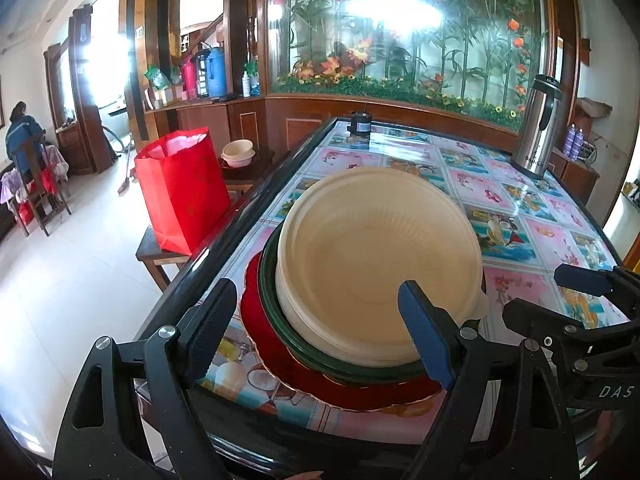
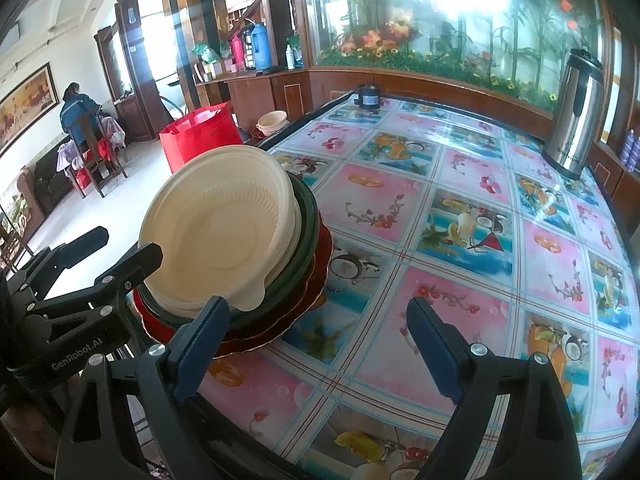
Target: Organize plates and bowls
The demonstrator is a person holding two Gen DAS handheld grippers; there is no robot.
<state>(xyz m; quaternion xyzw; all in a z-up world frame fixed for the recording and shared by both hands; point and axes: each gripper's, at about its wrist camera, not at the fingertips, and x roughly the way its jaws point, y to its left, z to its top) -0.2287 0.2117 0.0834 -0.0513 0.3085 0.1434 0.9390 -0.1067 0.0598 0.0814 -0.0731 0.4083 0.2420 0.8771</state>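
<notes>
A stack sits near the table's front left corner: nested cream bowls [image 1: 372, 248] on a dark green plate [image 1: 269, 284], which rests on a red scalloped plate [image 1: 276, 356]. My left gripper [image 1: 320, 332] is open, its fingers standing either side of the stack's near edge without pressing on it. In the right wrist view the cream bowls [image 2: 224, 232], green plate [image 2: 309, 232] and red plate [image 2: 316, 292] lie to the left. My right gripper [image 2: 320, 348] is open over bare tablecloth with nothing between its fingers. Each gripper shows in the other's view: right gripper [image 1: 560, 300], left gripper [image 2: 116, 252].
The table [image 2: 460, 220] has a glossy fruit-print cloth. A steel jug [image 1: 538, 128] stands at the far right and a small black object [image 1: 360, 122] at the far edge. Left of the table stand a red bag [image 1: 184, 188] and more cream bowls [image 1: 238, 154]. A person [image 1: 22, 136] sits far left.
</notes>
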